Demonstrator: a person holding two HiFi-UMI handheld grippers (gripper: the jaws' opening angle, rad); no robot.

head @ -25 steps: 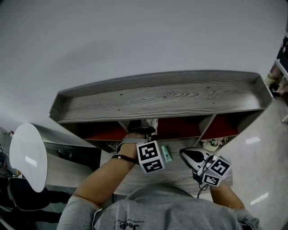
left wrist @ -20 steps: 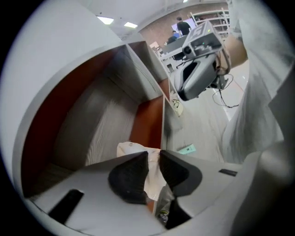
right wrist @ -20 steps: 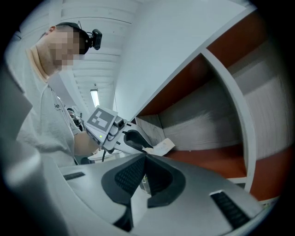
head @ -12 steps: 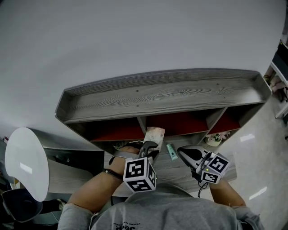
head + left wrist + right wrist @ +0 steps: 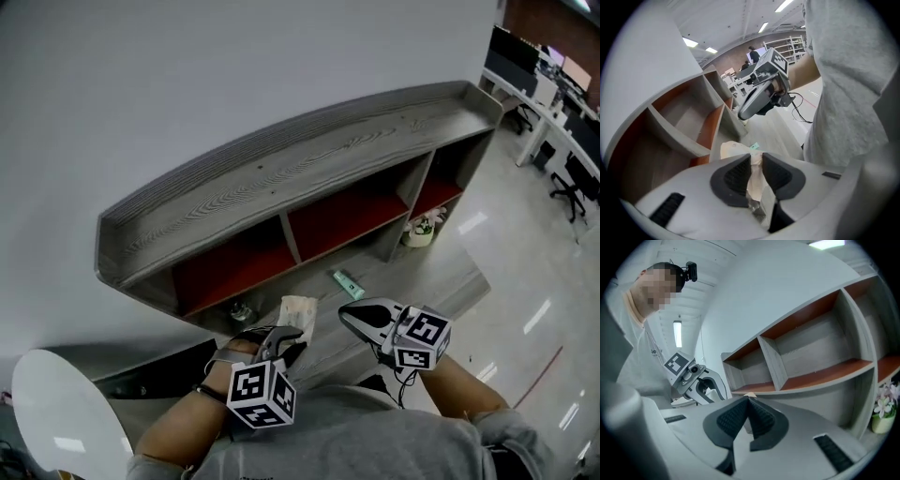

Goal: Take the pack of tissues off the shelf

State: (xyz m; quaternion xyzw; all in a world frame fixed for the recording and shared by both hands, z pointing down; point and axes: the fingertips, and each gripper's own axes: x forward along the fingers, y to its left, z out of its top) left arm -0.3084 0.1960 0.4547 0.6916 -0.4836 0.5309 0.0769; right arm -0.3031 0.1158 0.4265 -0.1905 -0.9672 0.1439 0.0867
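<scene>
The big shelf [image 5: 309,178] is made of grey wood with wavy lines in it. It has boxy holes in a row, and their back walls are red. A flat grey board [image 5: 441,281] sticks out under it like a desk. The left gripper [image 5: 286,339] has smooth grey jaws with dark bumpy pads. They are closed to a narrow gap and pinch the pack of tissues [image 5: 298,309]. The pack is already out of the shelf and is held over the board, in front of the left hole. It is thin, pale and soft, with shiny crinkly wrap at its near end. Its long side runs the same way as the jaws and pokes out past their tips toward the shelf. So the left hand has it, and I think it only needs to pull back. The right gripper [image 5: 361,314] waits just beside it, not touching, with its jaws pressed together and nothing in them. A little flower pot [image 5: 419,230] sits in the right hole. A small green tube [image 5: 347,284] lies on the board.
</scene>
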